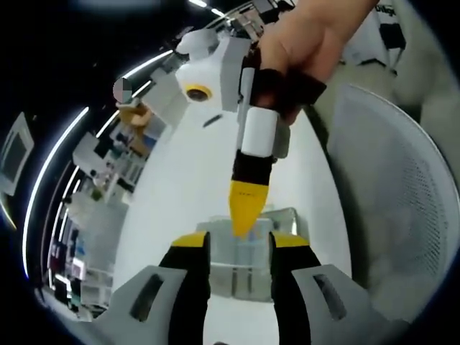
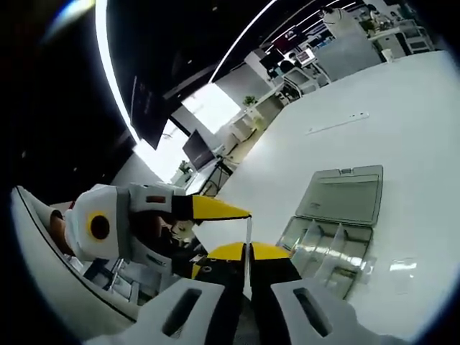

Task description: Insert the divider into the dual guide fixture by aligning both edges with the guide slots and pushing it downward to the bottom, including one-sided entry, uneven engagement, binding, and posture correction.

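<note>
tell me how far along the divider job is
Done: the clear box lies with its lid open, and the right gripper is shut on the thin clear divider. In hand: the divider is held outside the box, not in any slot. Left: align both edges with the slots and push down. The left gripper is open.

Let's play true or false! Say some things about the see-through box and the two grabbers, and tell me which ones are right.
1. The table is white. True.
2. The clear box has its lid closed. False: the lid is open and lies back flat.
3. The right gripper pinches a thin clear divider. True.
4. The left gripper is squeezed shut. False: its jaws stand apart, holding nothing.
</note>
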A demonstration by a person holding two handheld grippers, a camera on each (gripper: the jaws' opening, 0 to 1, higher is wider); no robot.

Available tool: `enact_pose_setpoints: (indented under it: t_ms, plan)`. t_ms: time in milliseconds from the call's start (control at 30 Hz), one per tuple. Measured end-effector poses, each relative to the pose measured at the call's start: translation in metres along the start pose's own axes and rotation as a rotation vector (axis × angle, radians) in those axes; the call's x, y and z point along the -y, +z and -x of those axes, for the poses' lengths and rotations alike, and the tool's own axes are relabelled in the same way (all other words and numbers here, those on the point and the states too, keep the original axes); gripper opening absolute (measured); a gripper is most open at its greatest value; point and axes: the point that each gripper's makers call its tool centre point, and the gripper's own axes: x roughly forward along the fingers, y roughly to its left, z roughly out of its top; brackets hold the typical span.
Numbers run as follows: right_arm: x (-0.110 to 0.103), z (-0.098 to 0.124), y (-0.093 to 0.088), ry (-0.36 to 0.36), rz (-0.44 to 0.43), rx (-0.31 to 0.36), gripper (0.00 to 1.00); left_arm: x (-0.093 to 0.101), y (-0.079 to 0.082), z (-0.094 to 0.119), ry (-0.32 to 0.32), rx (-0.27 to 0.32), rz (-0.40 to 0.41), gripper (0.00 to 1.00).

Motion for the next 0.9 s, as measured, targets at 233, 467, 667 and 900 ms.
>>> enact_pose_setpoints:
  t_ms: [233,467,667,900]
  plan:
    - [0.0006,0.0017,0.0031,0.003,-0.006,0.015,0.00,-0.0025,0.0021,-0.0006,0.011,0.005,0.006,0.30]
    - [0.0000,0.0025,0.0048,0.005,-0.007,0.021,0.00,-0.0042,0.0032,-0.0005,0.017,0.007,0.008,0.30]
    - [-0.0004,0.0021,0.0051,0.008,-0.007,0.024,0.00,-0.0044,0.0032,0.0005,0.021,0.009,0.006,0.30]
    - [0.0008,0.0028,0.0057,0.007,0.001,0.024,0.00,-0.0047,0.0015,0.0011,0.019,0.004,0.006,0.31]
